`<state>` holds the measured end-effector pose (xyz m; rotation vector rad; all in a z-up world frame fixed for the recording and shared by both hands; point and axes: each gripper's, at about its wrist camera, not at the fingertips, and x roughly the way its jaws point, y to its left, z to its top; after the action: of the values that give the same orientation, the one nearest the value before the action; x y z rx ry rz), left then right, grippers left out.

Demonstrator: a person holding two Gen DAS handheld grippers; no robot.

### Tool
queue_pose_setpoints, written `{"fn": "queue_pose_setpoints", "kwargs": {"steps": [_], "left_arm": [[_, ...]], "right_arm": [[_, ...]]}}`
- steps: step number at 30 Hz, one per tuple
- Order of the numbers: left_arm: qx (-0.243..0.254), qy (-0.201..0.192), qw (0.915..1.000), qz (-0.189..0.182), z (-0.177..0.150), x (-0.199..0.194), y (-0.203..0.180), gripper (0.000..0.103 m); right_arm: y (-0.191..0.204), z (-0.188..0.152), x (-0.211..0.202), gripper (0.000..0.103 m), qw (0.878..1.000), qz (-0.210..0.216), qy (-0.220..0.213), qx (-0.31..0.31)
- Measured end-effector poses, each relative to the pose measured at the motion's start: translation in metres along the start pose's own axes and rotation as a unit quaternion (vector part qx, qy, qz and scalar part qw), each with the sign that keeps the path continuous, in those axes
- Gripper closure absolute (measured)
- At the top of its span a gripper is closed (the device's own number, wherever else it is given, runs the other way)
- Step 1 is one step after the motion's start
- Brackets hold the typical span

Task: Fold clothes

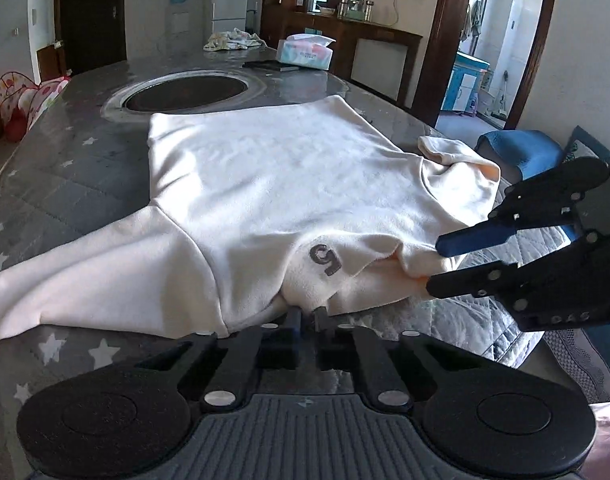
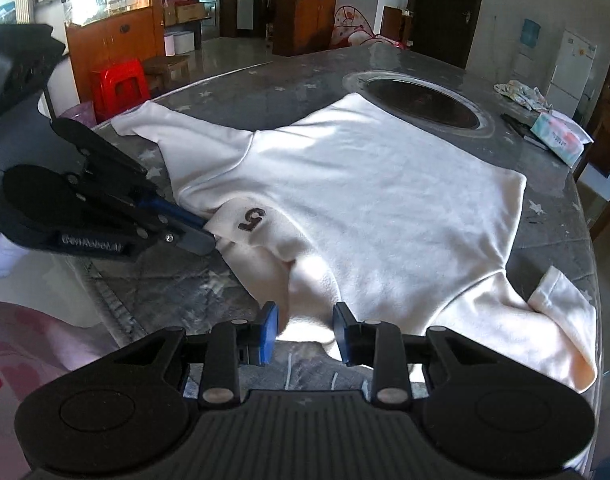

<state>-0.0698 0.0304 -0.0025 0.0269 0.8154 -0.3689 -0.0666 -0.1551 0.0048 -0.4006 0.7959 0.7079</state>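
A cream sweatshirt (image 1: 281, 184) lies spread flat on the grey star-print table cover (image 1: 65, 168), sleeves out to both sides. Its collar with a dark "5" mark (image 1: 325, 259) faces me. My left gripper (image 1: 308, 314) is shut on the collar edge at the near side; it shows in the right wrist view (image 2: 209, 236) pinching the collar by the "5" (image 2: 252, 219). My right gripper (image 2: 305, 328) is open with the sweatshirt's (image 2: 365, 200) shoulder edge between its fingers; in the left wrist view it (image 1: 439, 266) straddles that edge.
A round dark recess (image 1: 185, 90) sits in the table beyond the sweatshirt. A tissue pack (image 1: 305, 54), a dark flat object (image 1: 271, 65) and a crumpled cloth (image 1: 233, 39) lie at the far end. A red stool (image 2: 119, 88) stands off the table's left side.
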Motion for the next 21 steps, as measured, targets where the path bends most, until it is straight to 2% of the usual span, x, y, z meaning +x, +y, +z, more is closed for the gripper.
{"fn": "queue_pose_setpoints", "kwargs": {"steps": [2, 5, 8, 11, 13, 17, 19, 20, 21], "left_arm": [[0.000, -0.008, 0.9999, -0.009, 0.003, -0.008, 0.001, 0.100], [0.012, -0.023, 0.9989, -0.038, 0.006, -0.027, -0.002, 0.100], [0.021, -0.025, 0.9967, -0.074, 0.005, -0.044, -0.003, 0.103], [0.034, -0.016, 0.9939, -0.103, 0.001, -0.054, -0.005, 0.103], [0.056, -0.011, 0.9937, -0.096, -0.002, -0.054, -0.008, 0.103], [0.074, -0.033, 0.9943, -0.069, 0.005, -0.053, -0.004, 0.100], [0.092, -0.052, 0.9928, -0.055, 0.010, -0.052, -0.004, 0.092], [0.095, -0.054, 0.9931, -0.044, 0.014, -0.048, -0.003, 0.085], [0.096, -0.054, 0.9934, -0.033, 0.017, -0.045, -0.002, 0.084]], "right_arm": [[-0.001, 0.000, -0.002, 0.087, 1.000, -0.003, 0.000, -0.003], [-0.005, 0.002, -0.011, 0.095, 1.000, 0.001, -0.006, -0.008], [-0.007, 0.003, -0.024, 0.096, 1.000, 0.015, -0.008, -0.019], [-0.004, 0.001, -0.030, 0.096, 0.998, 0.045, 0.010, -0.051], [-0.002, 0.000, -0.034, 0.095, 0.997, 0.045, 0.011, -0.063], [-0.008, 0.009, -0.033, 0.089, 0.998, 0.030, -0.011, -0.046], [-0.010, 0.013, -0.028, 0.080, 0.999, 0.033, -0.019, -0.036], [-0.009, 0.014, -0.025, 0.080, 0.999, 0.032, -0.021, -0.035], [-0.009, 0.016, -0.020, 0.080, 0.999, 0.031, -0.021, -0.034]]}}
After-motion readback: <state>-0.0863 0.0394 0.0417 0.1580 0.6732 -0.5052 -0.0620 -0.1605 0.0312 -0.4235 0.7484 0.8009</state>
